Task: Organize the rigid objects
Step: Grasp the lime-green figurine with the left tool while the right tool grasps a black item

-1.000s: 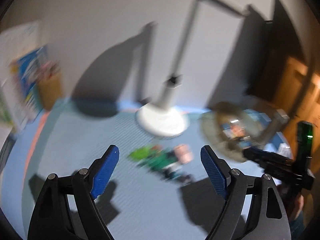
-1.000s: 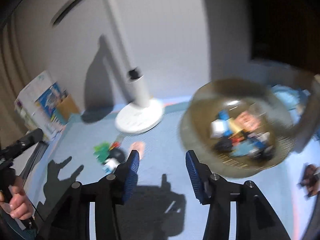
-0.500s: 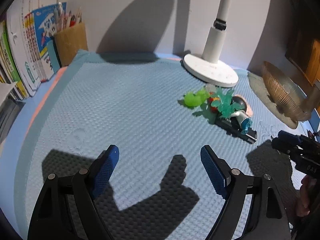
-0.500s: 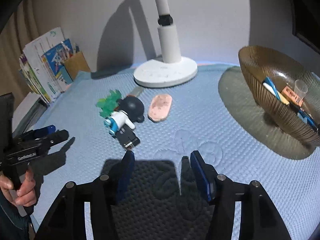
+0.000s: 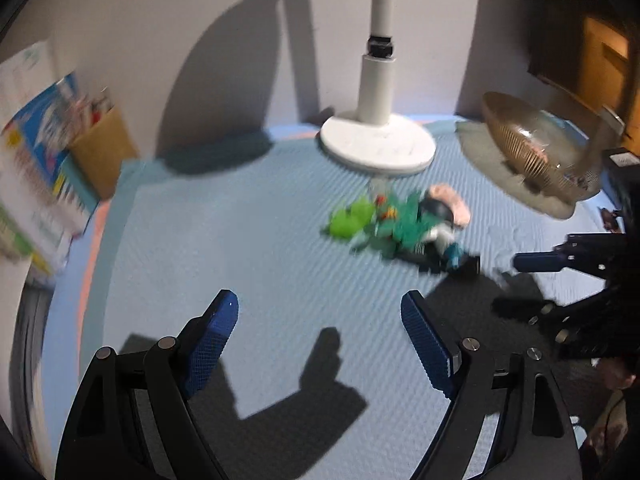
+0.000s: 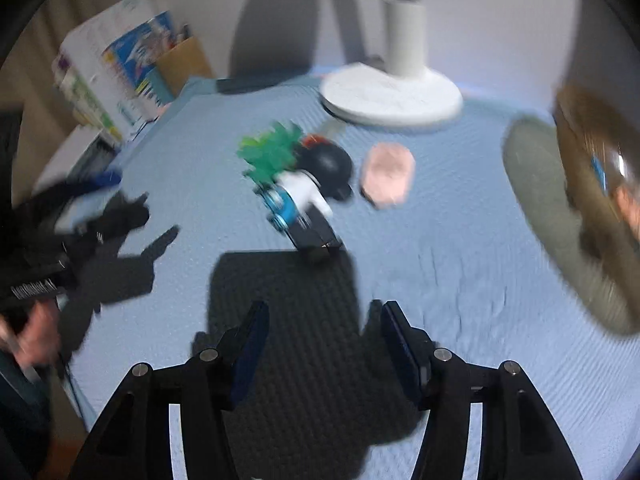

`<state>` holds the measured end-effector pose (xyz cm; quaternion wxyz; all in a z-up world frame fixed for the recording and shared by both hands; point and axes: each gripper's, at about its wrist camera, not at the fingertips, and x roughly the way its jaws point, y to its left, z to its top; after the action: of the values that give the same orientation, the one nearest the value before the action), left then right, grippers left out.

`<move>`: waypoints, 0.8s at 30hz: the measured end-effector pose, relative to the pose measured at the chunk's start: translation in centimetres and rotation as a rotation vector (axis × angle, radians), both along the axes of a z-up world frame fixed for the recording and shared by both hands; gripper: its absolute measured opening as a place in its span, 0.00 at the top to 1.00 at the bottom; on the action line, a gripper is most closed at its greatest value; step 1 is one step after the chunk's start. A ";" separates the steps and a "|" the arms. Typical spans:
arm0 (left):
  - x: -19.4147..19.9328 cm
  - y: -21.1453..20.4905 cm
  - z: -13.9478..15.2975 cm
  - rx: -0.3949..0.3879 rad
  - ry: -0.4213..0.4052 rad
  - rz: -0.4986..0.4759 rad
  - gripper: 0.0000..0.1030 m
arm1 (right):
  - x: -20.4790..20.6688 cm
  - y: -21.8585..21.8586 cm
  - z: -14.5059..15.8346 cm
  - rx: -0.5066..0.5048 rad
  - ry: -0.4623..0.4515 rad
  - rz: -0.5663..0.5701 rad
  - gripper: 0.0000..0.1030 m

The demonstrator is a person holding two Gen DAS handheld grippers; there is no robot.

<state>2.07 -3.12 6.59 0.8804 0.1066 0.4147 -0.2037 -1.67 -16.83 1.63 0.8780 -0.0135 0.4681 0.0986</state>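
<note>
Left to right: your left gripper [image 5: 320,336] hangs wide and empty over the blue mat [image 5: 224,248]; mid-mat, just before the lamp base [image 5: 378,146], lie the loose pieces, close together: green toy [image 5: 350,220], black-and-white figure [image 6: 308,192], pink piece [image 6: 387,179]. Your right gripper [image 6: 320,344] is also parted, holding nothing. The ribbed bowl [image 5: 536,152] at right already holds some items, so judge the job part done, with this cluster left.
</note>
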 end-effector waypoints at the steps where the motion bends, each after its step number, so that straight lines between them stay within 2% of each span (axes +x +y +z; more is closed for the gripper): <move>1: 1.1 -0.4 -0.3 0.015 0.007 -0.028 0.20 | 0.6 0.3 -0.1 -0.017 -0.012 0.007 0.45; 3: 2.8 -1.0 -1.2 0.034 0.038 -0.073 0.21 | 1.7 0.6 -0.6 -0.035 -0.026 0.011 0.45; 6: 5.3 -1.6 -2.7 0.001 0.107 -0.158 0.21 | 2.5 1.2 -1.1 -0.071 -0.055 0.039 0.45; 10: 6.7 -3.4 -3.6 0.010 0.103 -0.215 0.21 | 3.8 1.8 -1.9 -0.101 -0.062 0.060 0.46; 12: 7.4 -4.4 -4.1 0.032 0.104 -0.228 0.27 | 4.0 2.0 -1.9 -0.102 -0.085 0.061 0.52; 14: 8.0 -5.2 -4.7 0.045 0.113 -0.230 0.30 | 4.0 2.1 -1.8 -0.101 -0.095 0.064 0.64; 17: 8.2 -6.3 -5.4 0.076 0.103 -0.238 0.32 | 3.8 2.6 -1.8 -0.137 -0.107 0.037 0.67; 19: 7.8 -6.6 -5.2 0.057 0.087 -0.250 0.50 | 3.5 2.7 -1.8 -0.134 -0.107 0.029 0.71; 20: 7.6 -6.7 -5.0 0.041 0.086 -0.251 0.70 | 3.2 2.7 -1.7 -0.127 -0.105 0.025 0.73; 21: 7.3 -6.6 -4.8 0.042 0.079 -0.238 0.75 | 2.9 2.7 -1.7 -0.120 -0.102 0.021 0.73; 24: 6.2 -5.8 -4.7 0.055 0.066 -0.198 0.75 | 0.9 2.3 -1.6 -0.098 -0.094 0.005 0.76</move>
<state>8.27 -8.95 1.94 0.8387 0.1645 0.4361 -0.2817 -0.73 -14.51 0.06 0.8972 -0.0622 0.4305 0.0768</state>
